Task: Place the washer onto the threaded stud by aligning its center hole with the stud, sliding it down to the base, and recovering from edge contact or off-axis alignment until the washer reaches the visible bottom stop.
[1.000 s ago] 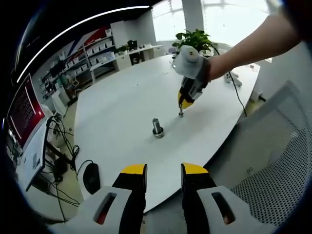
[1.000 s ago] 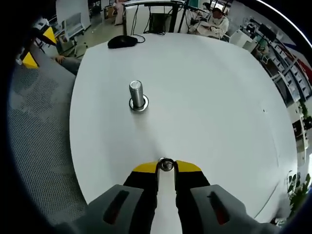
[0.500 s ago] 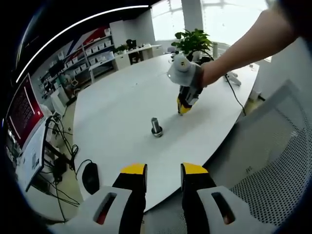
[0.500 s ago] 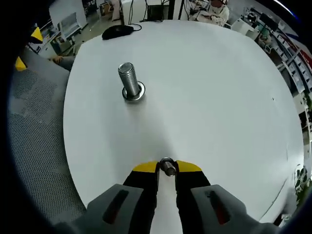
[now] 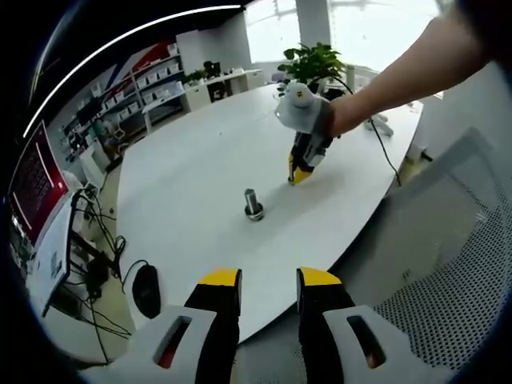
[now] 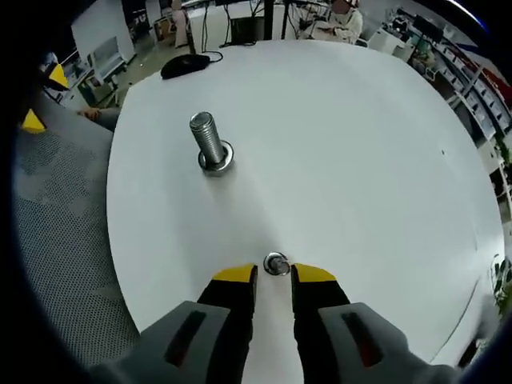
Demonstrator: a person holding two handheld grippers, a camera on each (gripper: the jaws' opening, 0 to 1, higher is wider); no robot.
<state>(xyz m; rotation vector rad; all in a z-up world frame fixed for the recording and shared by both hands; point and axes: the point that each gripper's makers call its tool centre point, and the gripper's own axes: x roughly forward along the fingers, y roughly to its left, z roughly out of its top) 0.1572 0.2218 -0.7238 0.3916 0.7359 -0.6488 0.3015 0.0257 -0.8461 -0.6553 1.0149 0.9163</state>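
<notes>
The washer (image 6: 276, 263) lies on the table (image 6: 360, 160) just ahead of the parted right gripper (image 6: 274, 276), well apart from the stud (image 6: 210, 142), unthreaded; the left gripper (image 5: 269, 282) hangs empty.

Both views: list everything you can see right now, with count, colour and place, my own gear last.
Table: one, white, under everything.
Stud: one, silver, upright on the table, on a ring-shaped base.
Washer: one, silver, on the table just past the right gripper's tips.
Mouse: one, black, at the table's far edge.
Plant: one, green, beyond the table.
Monitor: one, red screen, beside the table.
Left gripper: yellow tips, open, off the table's edge.
Right gripper: yellow tips, open, just behind the washer.
</notes>
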